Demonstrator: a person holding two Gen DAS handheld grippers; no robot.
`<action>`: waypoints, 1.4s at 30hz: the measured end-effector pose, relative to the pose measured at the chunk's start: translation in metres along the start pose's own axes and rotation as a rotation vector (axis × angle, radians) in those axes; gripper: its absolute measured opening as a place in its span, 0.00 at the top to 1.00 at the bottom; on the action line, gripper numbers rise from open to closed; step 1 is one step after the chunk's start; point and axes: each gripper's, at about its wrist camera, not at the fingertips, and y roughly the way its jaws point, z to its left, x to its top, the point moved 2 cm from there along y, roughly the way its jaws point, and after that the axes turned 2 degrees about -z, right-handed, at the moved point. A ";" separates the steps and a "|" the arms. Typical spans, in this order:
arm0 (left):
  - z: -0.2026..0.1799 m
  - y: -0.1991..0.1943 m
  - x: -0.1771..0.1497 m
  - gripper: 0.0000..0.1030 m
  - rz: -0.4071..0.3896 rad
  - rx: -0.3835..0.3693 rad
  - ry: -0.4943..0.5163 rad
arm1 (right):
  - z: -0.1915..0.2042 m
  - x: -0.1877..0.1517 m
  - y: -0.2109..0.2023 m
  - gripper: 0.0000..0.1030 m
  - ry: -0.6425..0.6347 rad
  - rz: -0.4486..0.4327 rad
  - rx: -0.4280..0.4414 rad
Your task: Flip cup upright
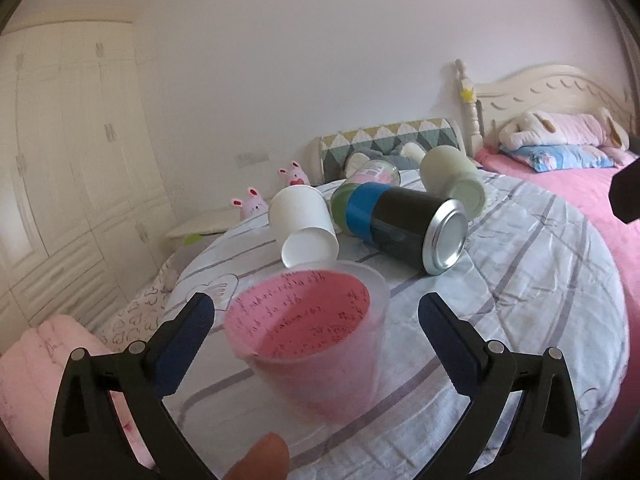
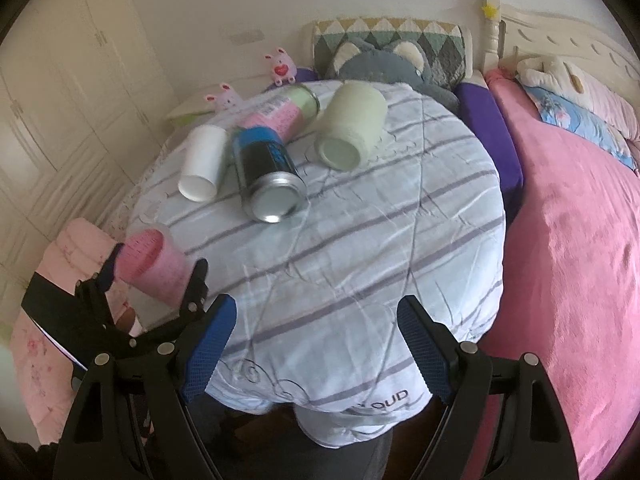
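Nearest the left wrist lens, a fingertip [image 1: 262,456] pokes up between the black arms of the left gripper [image 1: 316,320], cut off by the lower edge. Its blue-padded jaws stand apart on either side of the pink cup [image 1: 316,332], which sits between them, tilted, mouth turned up toward the lens; motion blur hides whether either pad touches the wall. From the right wrist view the same cup [image 2: 154,264] hangs at the left rim of the striped quilt [image 2: 360,240], framed by those jaws.

Beyond the left gripper's tips, left to right, a white paper cup [image 1: 306,224], a black and blue can [image 1: 408,232] and a pale green cup [image 1: 454,182] lie on their sides, the first two touching; a pink-labelled jar [image 1: 374,172] is mostly hidden behind the can.

Ahead of the right gripper [image 2: 316,328], whose jaws are wide apart and hold nothing, the quilt is bare up to the can [image 2: 268,176]. Right of its tips a pink blanket [image 2: 568,240] runs out of frame
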 end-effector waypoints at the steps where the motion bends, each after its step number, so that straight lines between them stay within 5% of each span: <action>1: 0.004 -0.003 0.004 0.00 0.013 -0.001 -0.008 | 0.001 0.001 -0.004 0.18 0.002 -0.012 0.002; 8: 0.033 -0.020 0.042 0.00 0.192 0.056 -0.041 | 0.007 0.006 -0.040 0.18 0.029 -0.134 0.013; 16: 0.072 -0.053 0.072 0.00 0.408 0.020 -0.079 | 0.024 0.007 -0.074 0.18 0.015 -0.237 -0.006; 26: 0.082 -0.132 0.093 0.00 0.372 0.023 -0.053 | 0.072 -0.004 -0.092 0.18 -0.091 -0.240 -0.018; 42: 0.082 -0.158 0.091 0.00 0.358 0.005 -0.102 | 0.078 -0.020 -0.112 0.18 -0.099 -0.257 -0.047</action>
